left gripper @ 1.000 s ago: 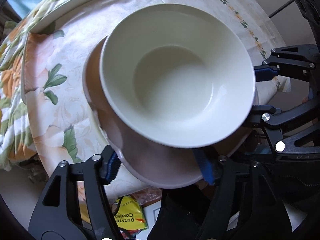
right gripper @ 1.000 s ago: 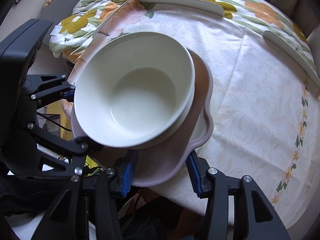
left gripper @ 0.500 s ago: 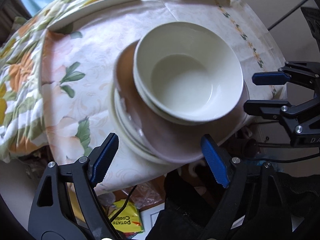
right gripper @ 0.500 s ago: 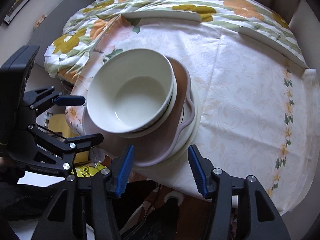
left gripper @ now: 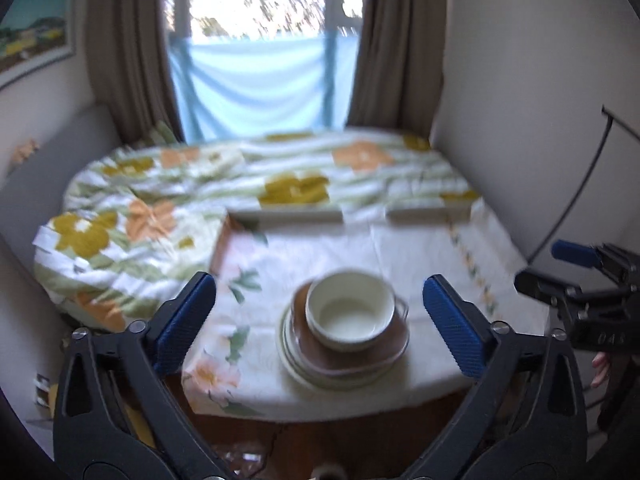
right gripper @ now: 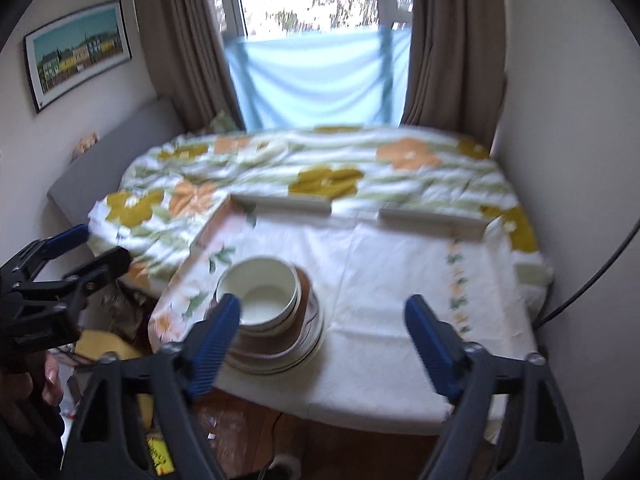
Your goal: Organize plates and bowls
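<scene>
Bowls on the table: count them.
1 clearly: the cream bowl topping the plate stack at the table's near edge. A second rim beneath may be another nested bowl.

Legible text is nearly nil. Left wrist view: raised characters on the black body of the right gripper (left gripper: 576, 276) read roughly "DAS", partly blurred. Right wrist view: dark print on a yellow packet (right gripper: 160, 454) on the floor, unreadable.

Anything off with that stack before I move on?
Slightly: the white bowl and brown plate sit off-centre on the pale plates, and the stack is close to the table edge. Nothing spilled or visibly broken.
</scene>
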Motion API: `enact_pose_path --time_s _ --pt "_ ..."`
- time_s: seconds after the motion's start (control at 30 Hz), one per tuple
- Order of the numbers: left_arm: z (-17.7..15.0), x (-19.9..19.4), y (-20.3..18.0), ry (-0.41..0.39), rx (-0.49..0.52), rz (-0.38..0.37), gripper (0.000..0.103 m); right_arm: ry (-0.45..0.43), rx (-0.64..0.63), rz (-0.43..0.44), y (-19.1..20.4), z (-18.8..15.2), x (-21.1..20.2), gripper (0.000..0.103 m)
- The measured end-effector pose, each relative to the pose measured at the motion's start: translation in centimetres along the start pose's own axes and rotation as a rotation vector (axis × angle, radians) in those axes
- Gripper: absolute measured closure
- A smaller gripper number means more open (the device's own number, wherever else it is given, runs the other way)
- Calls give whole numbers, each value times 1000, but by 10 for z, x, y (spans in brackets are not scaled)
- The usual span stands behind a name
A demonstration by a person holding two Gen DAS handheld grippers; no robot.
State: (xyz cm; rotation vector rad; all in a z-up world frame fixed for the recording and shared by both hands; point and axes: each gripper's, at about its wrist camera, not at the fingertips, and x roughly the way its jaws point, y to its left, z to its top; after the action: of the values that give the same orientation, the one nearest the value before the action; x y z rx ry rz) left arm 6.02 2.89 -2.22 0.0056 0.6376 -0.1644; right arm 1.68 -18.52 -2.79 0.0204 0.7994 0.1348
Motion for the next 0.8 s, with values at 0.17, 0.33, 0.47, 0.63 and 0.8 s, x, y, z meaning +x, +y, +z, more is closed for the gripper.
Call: enact_pose_path --time_s 0.17,0.33,0.47,0.63,0.8 --pt "5 -40 -20 -86 19 50 0 -112 -1 -102 -3 1 -44 5" --pt "-5 -63 -28 -116 44 85 0 -175 13 -141 -1 -3 -71 3" --pt "-9 -76 -21 -144 19 67 0 -191 36 -160 3 -11 -81 3" --pt "-14 -85 -13 -169 12 62 0 -203 61 -170 4 -19 -86 3" --pt "-18 -88 -11 -173 23 58 0 -219 71 -172 10 -23 -89 3"
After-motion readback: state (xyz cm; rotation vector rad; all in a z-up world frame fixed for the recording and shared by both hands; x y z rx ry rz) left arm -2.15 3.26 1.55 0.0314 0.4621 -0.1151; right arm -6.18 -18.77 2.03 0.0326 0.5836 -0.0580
